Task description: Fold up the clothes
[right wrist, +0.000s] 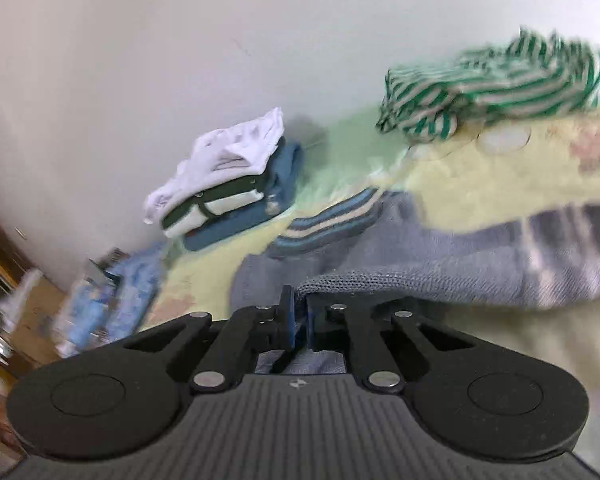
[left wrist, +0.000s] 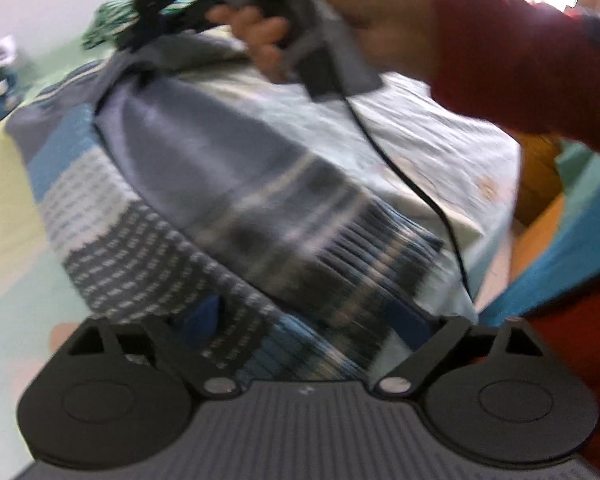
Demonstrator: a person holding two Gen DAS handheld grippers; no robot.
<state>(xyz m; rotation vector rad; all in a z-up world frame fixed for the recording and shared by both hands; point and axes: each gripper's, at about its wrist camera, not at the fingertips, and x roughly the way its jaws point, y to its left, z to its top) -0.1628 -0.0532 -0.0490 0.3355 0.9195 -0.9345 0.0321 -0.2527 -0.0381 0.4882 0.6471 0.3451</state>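
Observation:
A grey knit sweater with blue, white and dark striped bands lies spread on the bed. My left gripper hangs over its striped hem with its jaws wide apart, one blue pad showing, and nothing is pinched. My right gripper is shut on a grey knit edge of the sweater, which drapes away to the right. In the left wrist view a hand in a red sleeve holds that right gripper at the sweater's far end, where the cloth bunches up.
A folded pile of clothes sits by the white wall. A crumpled green-and-white striped garment lies further back on the pale yellow-green sheet. Blue patterned items and wooden furniture are at the left. A black cable trails across the bed.

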